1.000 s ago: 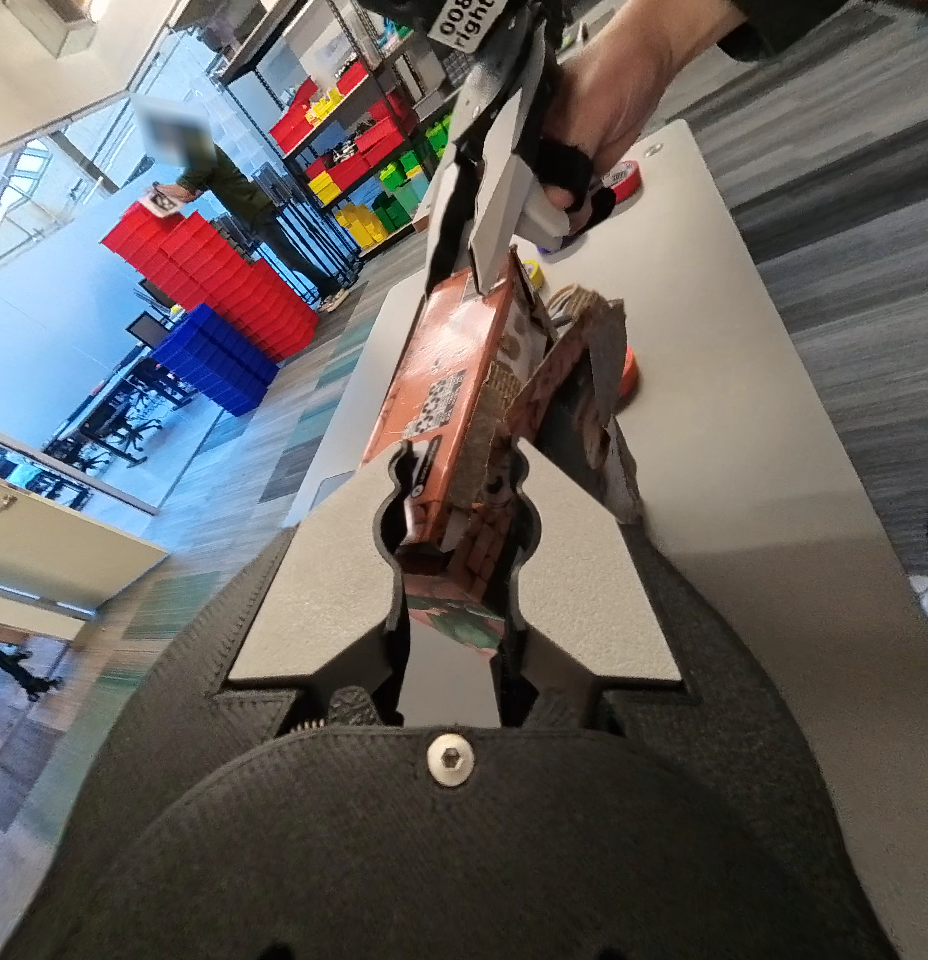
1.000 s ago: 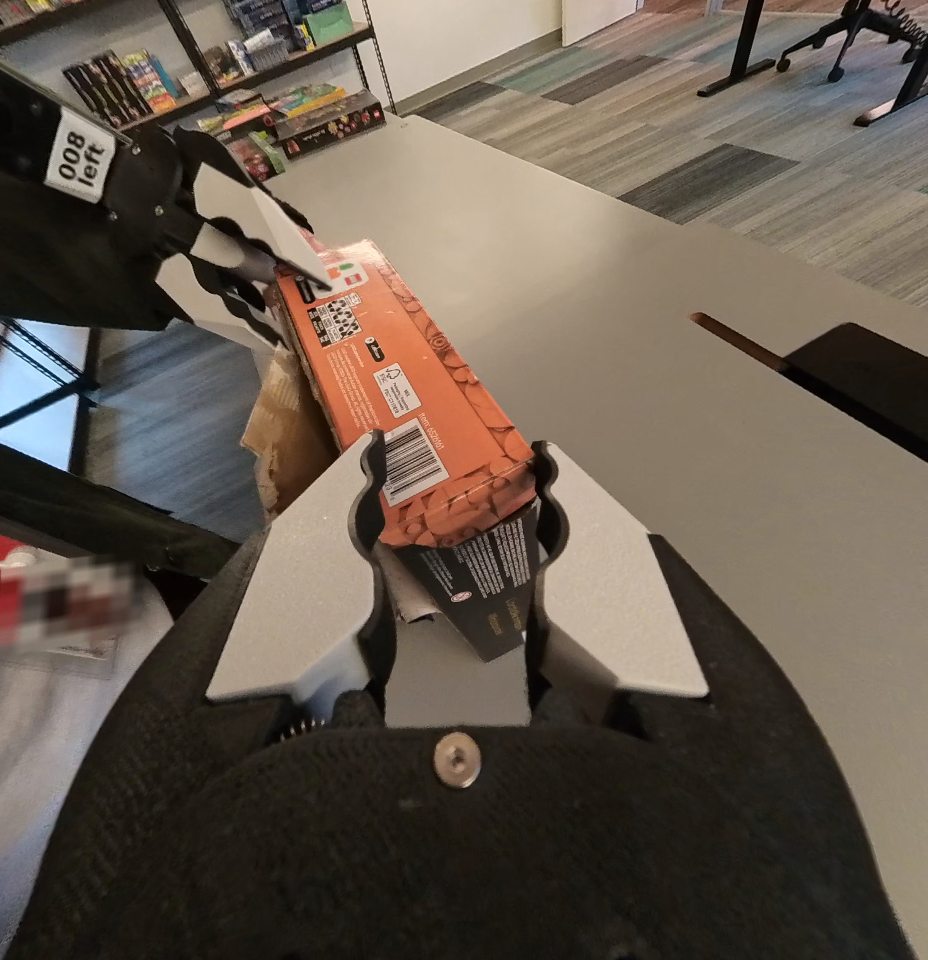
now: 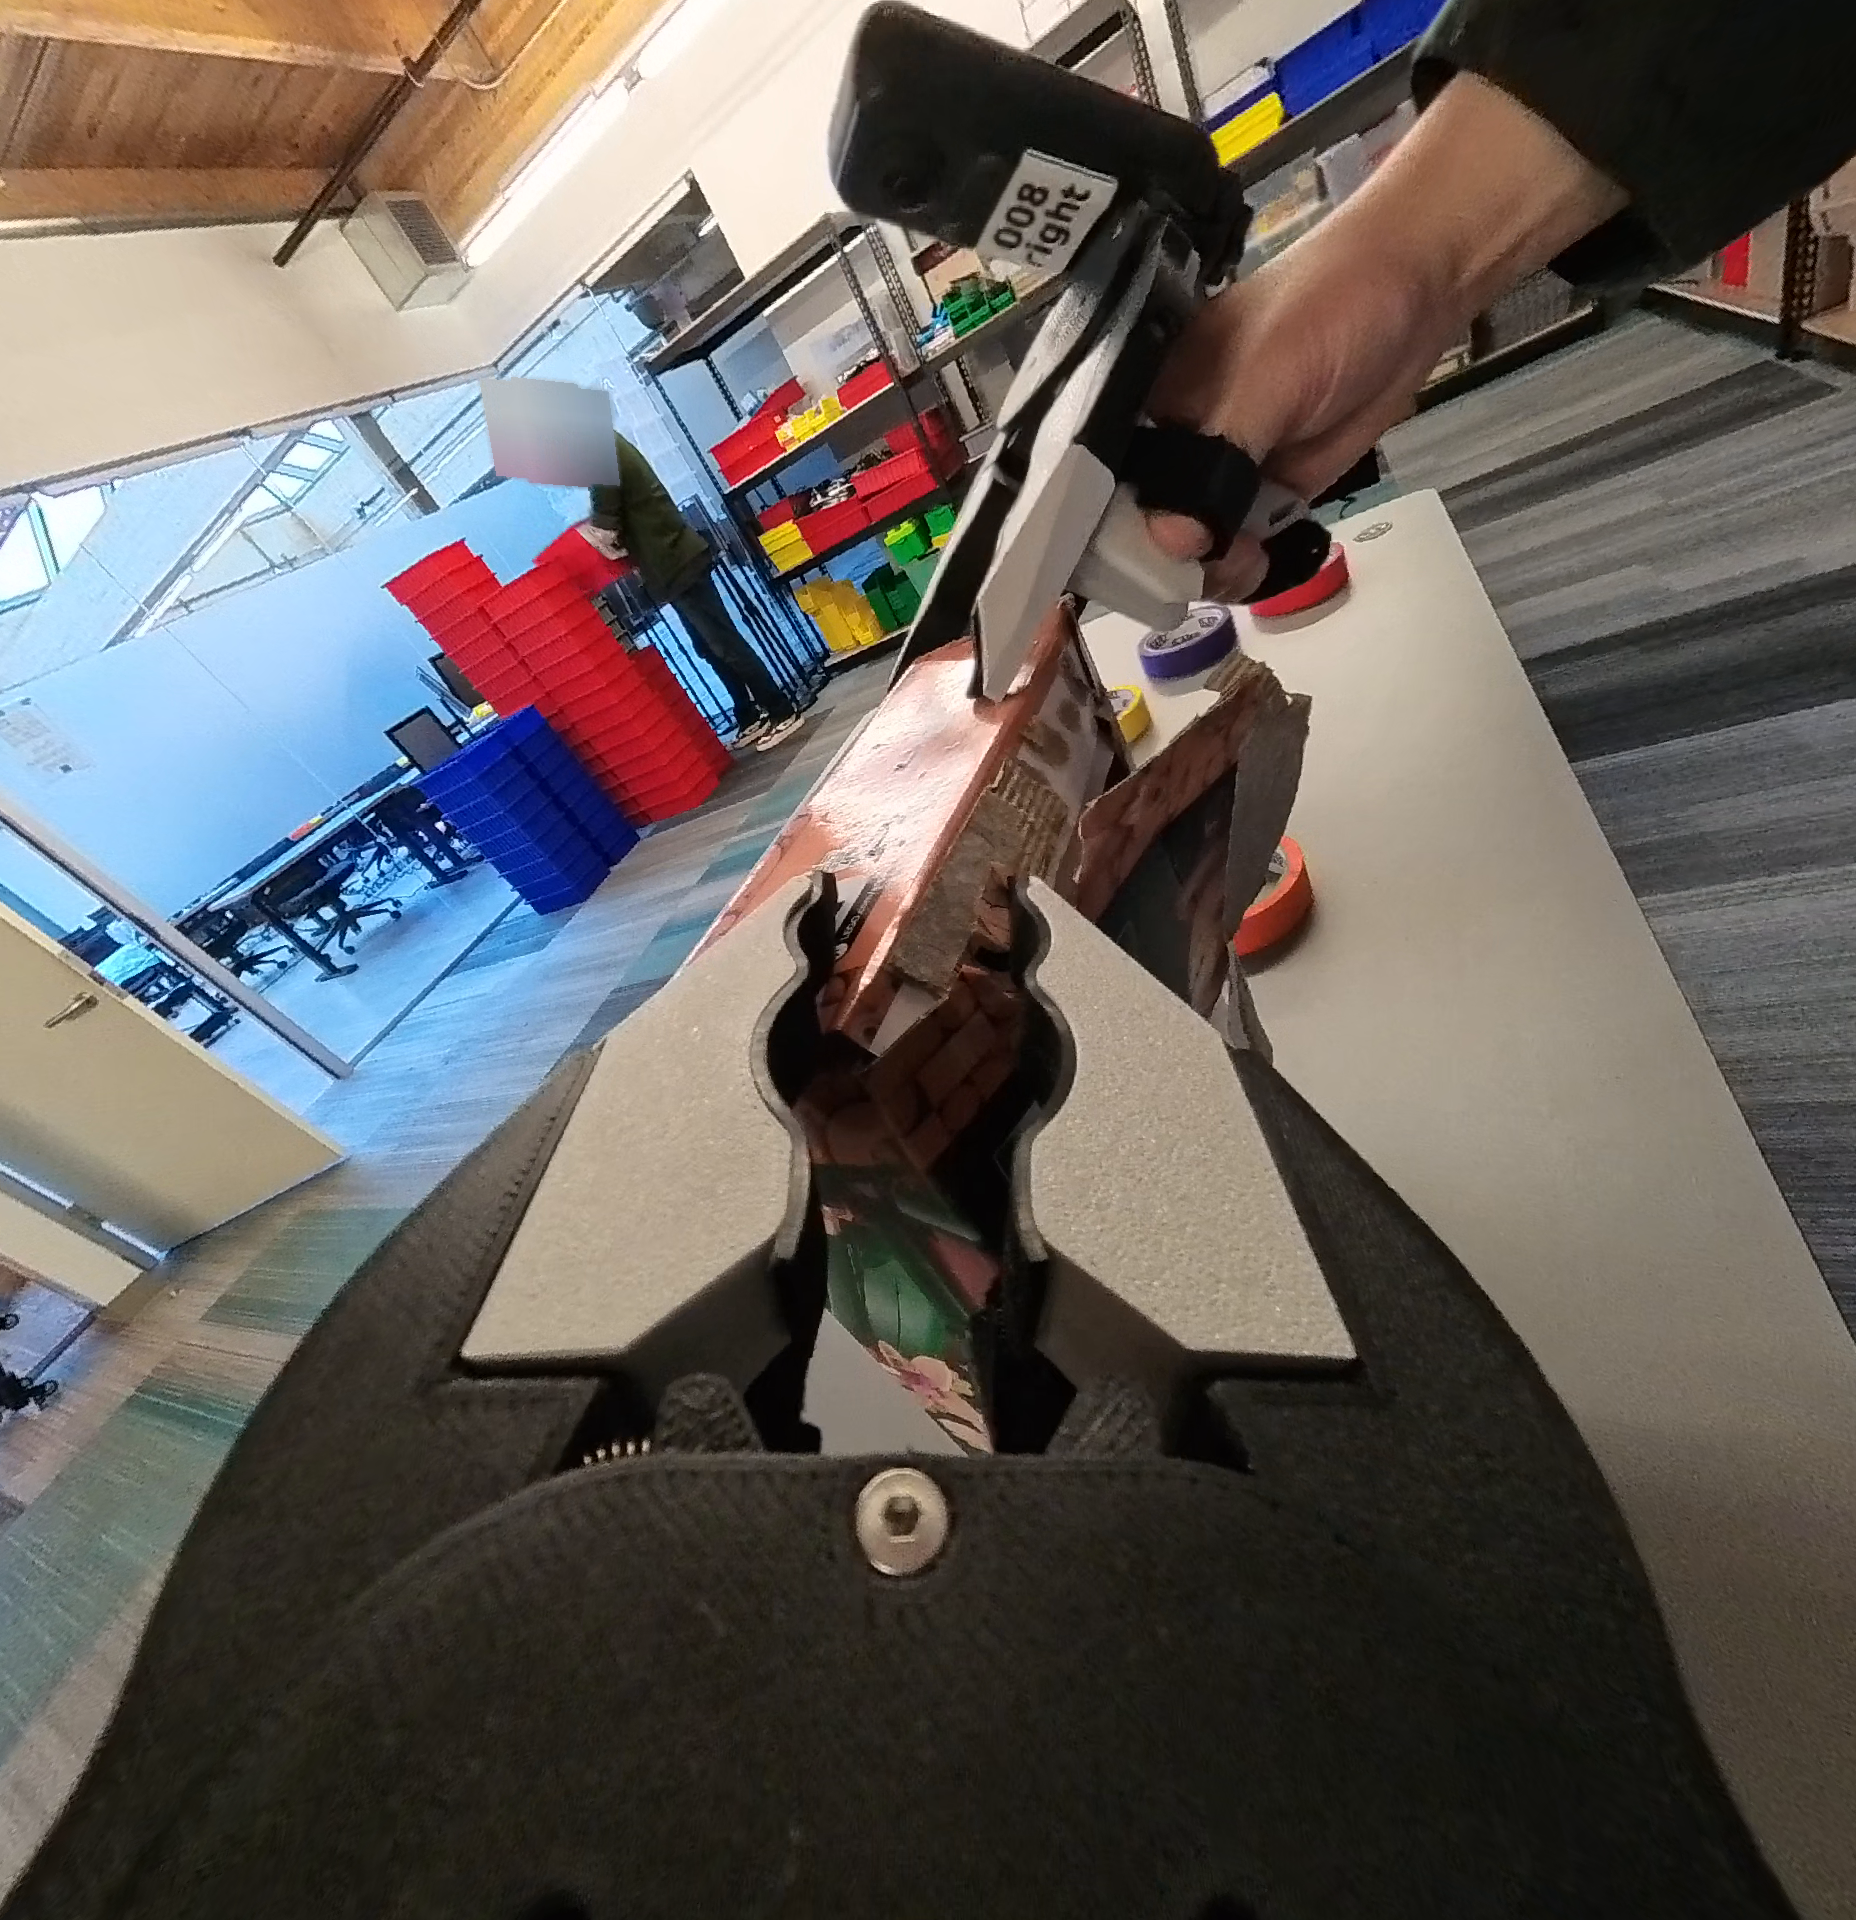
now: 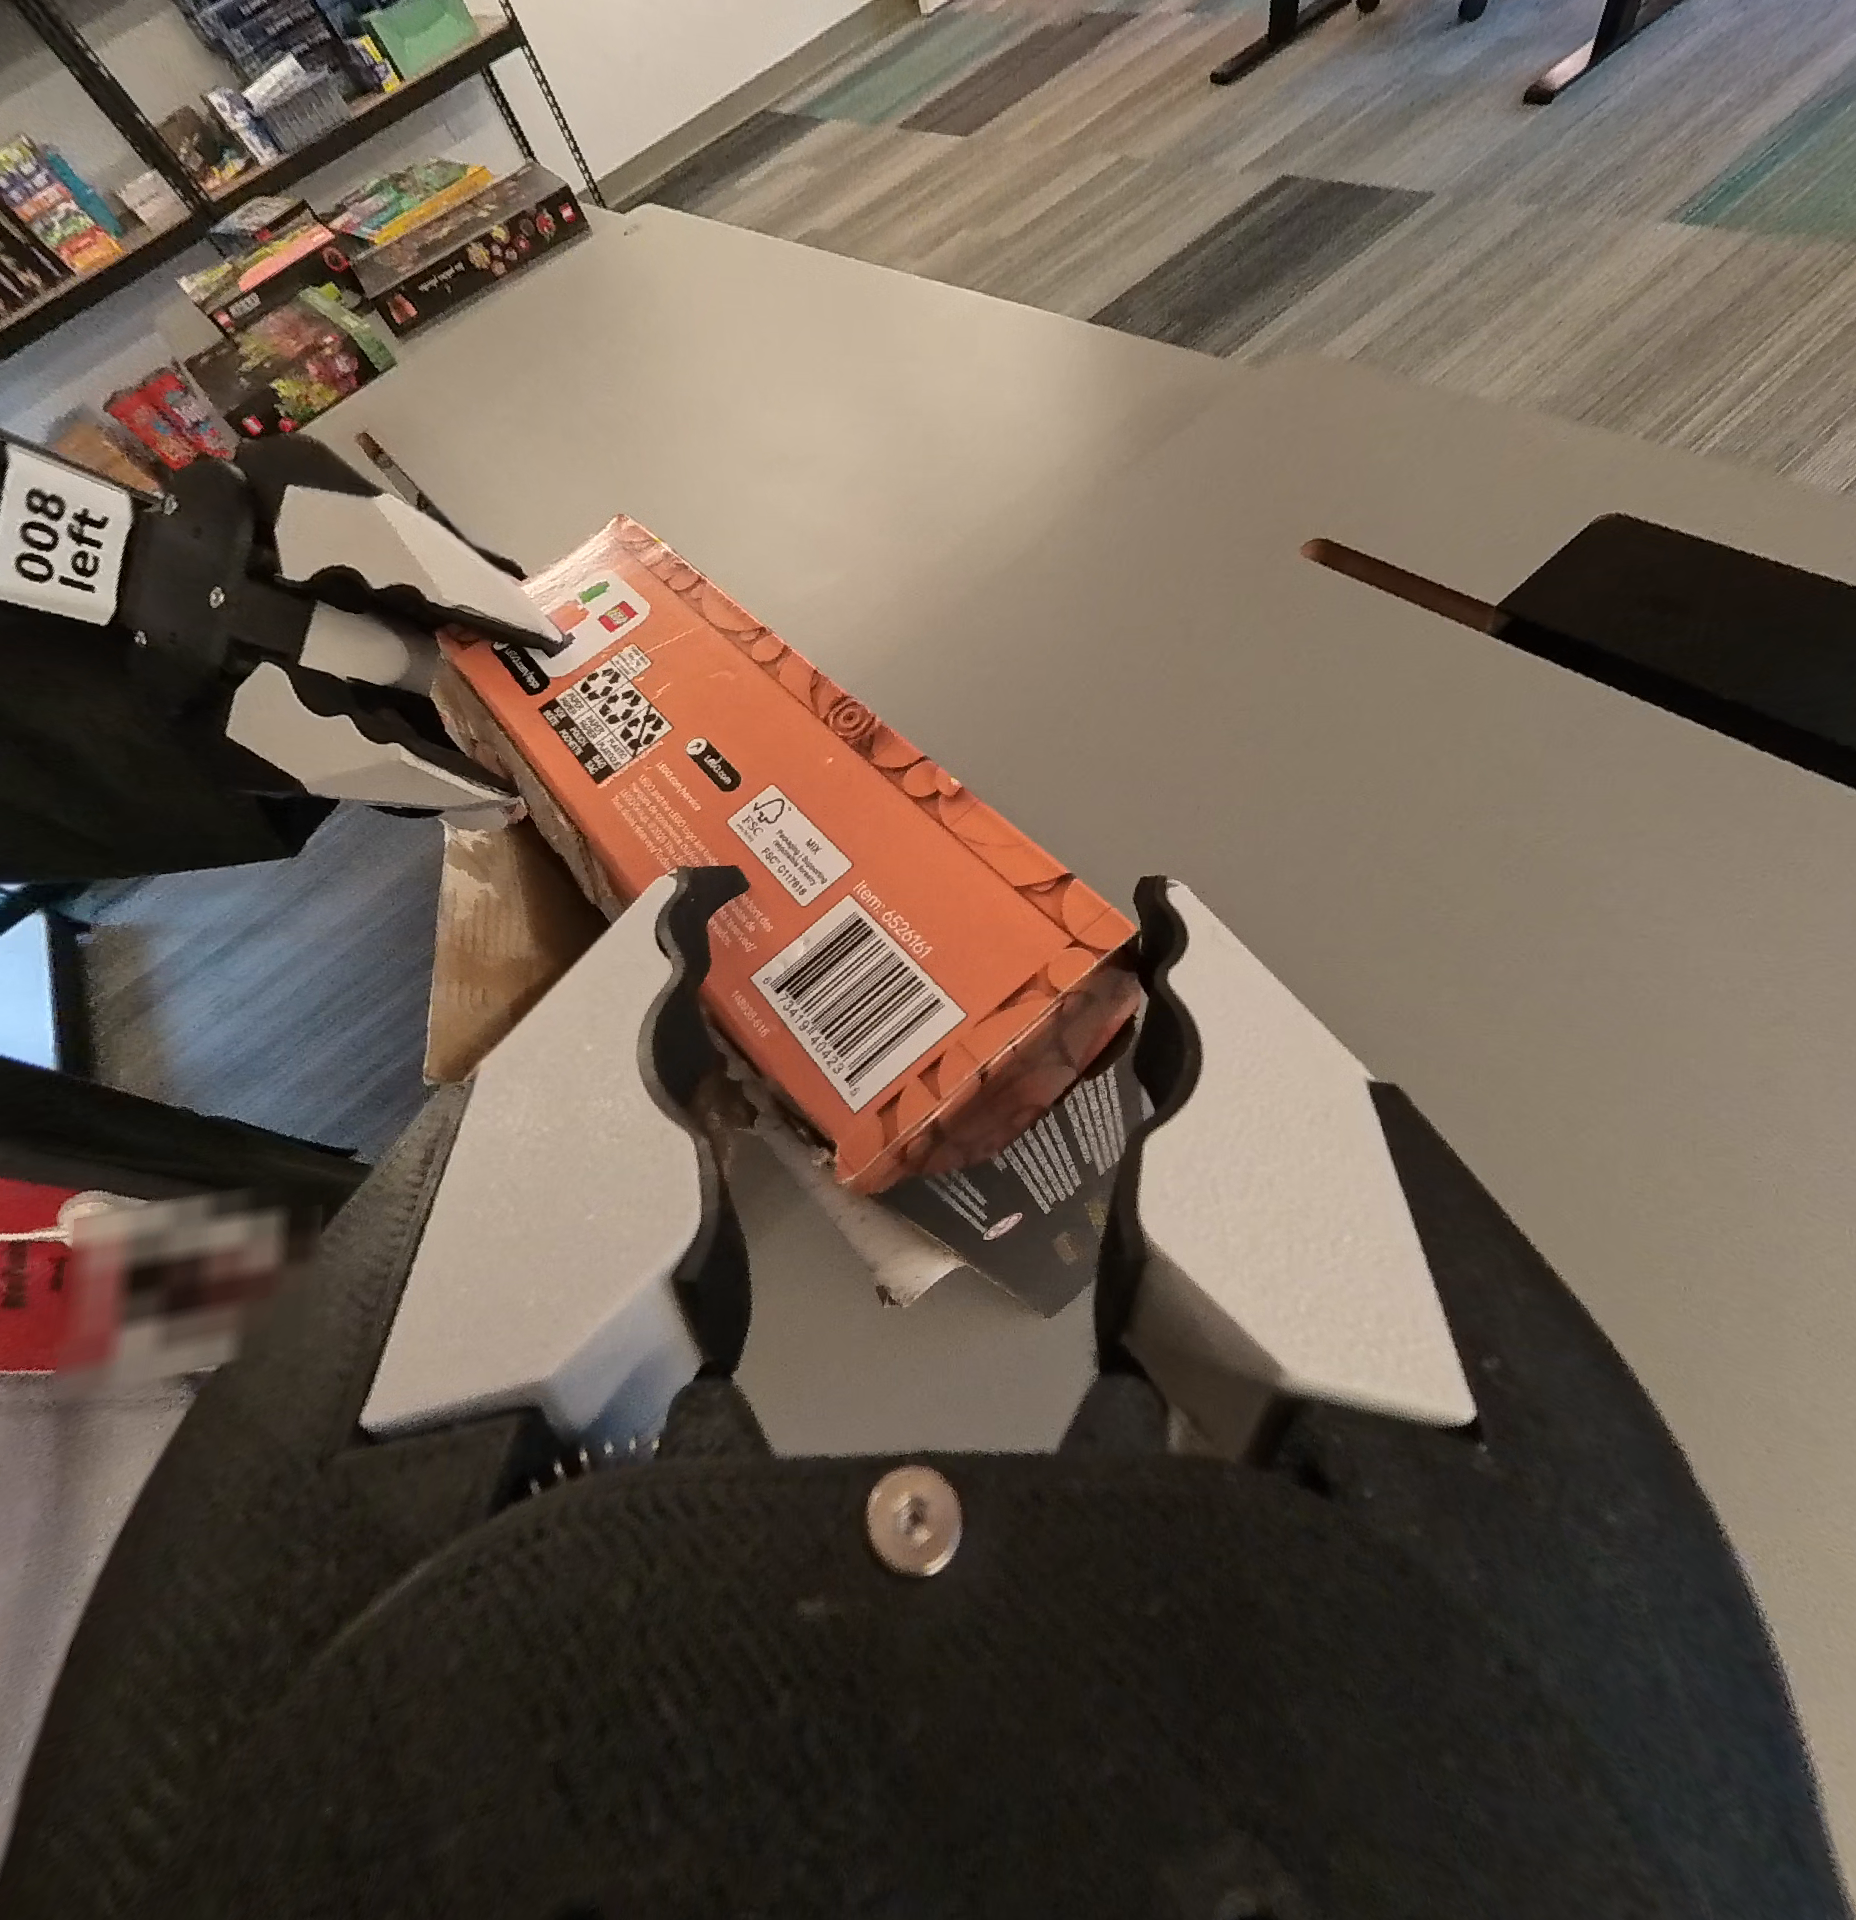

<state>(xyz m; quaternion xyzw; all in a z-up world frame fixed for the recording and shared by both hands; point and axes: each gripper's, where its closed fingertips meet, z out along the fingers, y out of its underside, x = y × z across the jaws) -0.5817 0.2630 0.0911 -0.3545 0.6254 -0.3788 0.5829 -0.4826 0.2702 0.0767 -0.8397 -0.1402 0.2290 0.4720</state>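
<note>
An orange cardboard box (image 4: 799, 790) with a barcode and printed labels is held in the air over a grey table (image 4: 1319, 831), one gripper at each end. My right gripper (image 4: 908, 935) is shut on its near end, beside a black flap. My left gripper (image 3: 919, 935) is shut on the other end, where the box (image 3: 903, 790) has torn open flaps (image 3: 1204, 810). Each gripper shows in the other's view: the left one (image 4: 467, 675) at the box's far end, the right one (image 3: 1007, 623) held by a hand (image 3: 1319, 343).
Rolls of tape lie on the table (image 3: 1475, 935): orange (image 3: 1279, 904), purple (image 3: 1186, 639), yellow (image 3: 1130, 712), red (image 3: 1303, 582). Shelves with coloured bins (image 3: 851, 499), stacked red and blue bins (image 3: 591, 707) and a standing person (image 3: 675, 582) are beyond. Boxed sets (image 4: 384, 270) fill shelves past the table.
Both grippers have lifted and tilted the box, so the views have swung and more of the room shows. Both grips are unchanged.
</note>
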